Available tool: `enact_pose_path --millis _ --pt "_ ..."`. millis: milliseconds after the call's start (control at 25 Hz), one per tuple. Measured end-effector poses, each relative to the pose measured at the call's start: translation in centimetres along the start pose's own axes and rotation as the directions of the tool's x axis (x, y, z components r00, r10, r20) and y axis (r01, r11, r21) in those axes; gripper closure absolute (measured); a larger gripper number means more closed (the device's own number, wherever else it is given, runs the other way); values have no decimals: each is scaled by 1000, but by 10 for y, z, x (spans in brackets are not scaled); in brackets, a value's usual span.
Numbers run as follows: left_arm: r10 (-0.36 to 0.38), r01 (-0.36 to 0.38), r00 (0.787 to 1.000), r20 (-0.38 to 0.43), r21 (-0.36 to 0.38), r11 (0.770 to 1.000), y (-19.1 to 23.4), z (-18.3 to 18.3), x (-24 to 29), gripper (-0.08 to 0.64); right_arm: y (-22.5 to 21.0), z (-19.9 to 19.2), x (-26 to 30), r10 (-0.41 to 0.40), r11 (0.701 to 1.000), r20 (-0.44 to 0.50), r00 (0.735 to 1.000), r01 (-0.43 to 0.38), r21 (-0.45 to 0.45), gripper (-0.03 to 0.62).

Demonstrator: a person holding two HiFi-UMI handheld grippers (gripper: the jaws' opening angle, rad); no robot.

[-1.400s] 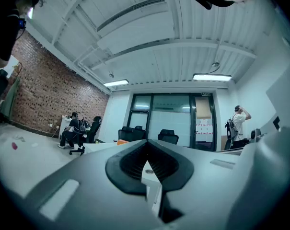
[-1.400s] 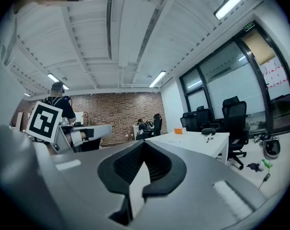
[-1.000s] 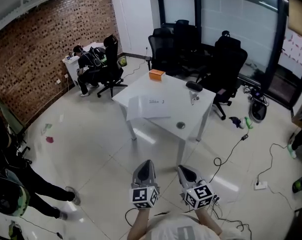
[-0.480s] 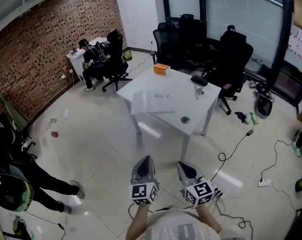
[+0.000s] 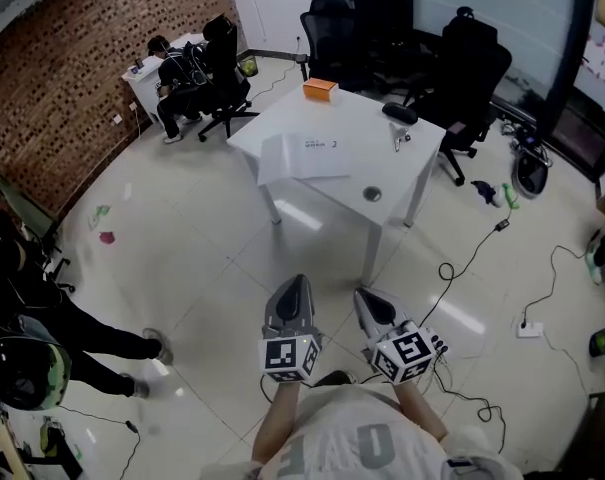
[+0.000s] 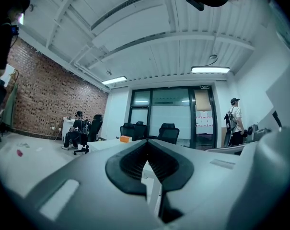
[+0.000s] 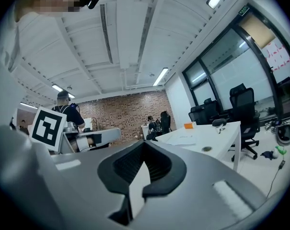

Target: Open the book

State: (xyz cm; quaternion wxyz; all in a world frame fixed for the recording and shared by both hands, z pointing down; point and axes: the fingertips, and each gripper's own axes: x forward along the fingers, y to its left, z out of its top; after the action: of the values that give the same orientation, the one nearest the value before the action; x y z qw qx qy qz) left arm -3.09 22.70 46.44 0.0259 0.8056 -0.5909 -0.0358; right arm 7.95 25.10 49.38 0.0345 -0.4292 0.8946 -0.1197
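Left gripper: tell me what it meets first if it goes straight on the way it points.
Probably the white table: the left gripper, shut and empty, points level toward its near side, with only floor between. Depth is unclear.

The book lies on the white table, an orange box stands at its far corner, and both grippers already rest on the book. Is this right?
Only the last part is wrong. In the head view the left gripper and right gripper are over the floor, short of the white table, not on the book. The orange box is at the table's far corner.
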Motion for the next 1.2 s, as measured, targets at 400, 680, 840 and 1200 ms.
enact_pose_path --millis 400,680,840,1200 --pt "60 -61 998 -34 -19 998 39 -17 7 540 -2 -16 28 6 999 -24 1000 -5 51 591" --pt "46 -47 999 -26 -54 997 79 -31 85 540 -52 -15 95 -35 998 -41 999 38 59 589" --pt "19 -21 999 -35 -52 998 109 -26 149 540 -81 -6 157 -61 996 -53 997 65 68 589" --pt "-75 72 996 -47 -70 995 178 -23 287 540 -157 23 302 -142 985 -53 988 147 94 589"
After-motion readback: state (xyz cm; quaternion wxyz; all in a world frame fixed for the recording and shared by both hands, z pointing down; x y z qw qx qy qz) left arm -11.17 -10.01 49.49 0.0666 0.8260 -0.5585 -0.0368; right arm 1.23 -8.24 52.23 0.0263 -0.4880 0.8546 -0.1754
